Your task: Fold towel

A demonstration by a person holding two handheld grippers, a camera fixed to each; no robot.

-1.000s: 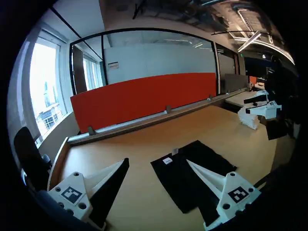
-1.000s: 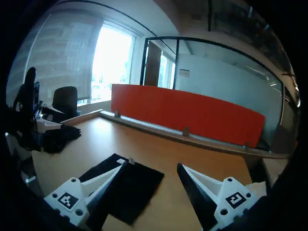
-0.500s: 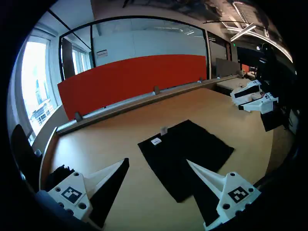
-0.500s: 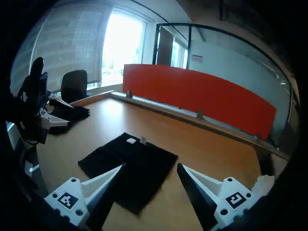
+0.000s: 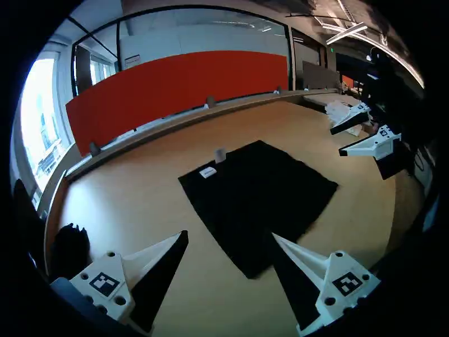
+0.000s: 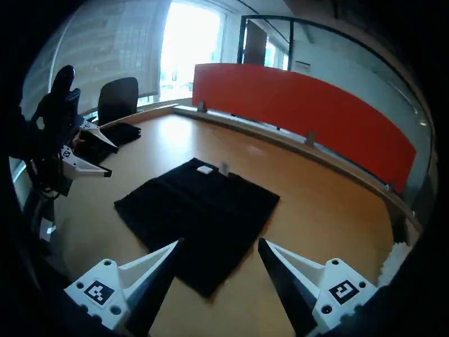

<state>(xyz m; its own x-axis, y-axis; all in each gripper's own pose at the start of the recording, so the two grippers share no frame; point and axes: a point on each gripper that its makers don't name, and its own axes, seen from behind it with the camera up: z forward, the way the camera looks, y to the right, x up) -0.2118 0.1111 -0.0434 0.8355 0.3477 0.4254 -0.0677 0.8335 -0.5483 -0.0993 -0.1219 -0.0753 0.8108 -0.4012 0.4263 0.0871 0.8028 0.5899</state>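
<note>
towel lies flat just ahead of left gripper and right gripper, both spread wide, empty — probably soft, light, limp; pinch near corners.

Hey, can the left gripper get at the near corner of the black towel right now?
Probably yes. The left gripper is open, and the towel lies flat on the table just ahead of it, with nothing in between.

A light wooden surface is bounded at its far edge by a red partition, with a glass wall set behind. Daylight is admitted through tall windows, near which a black office chair is placed; a strip light is mounted overhead.
</note>
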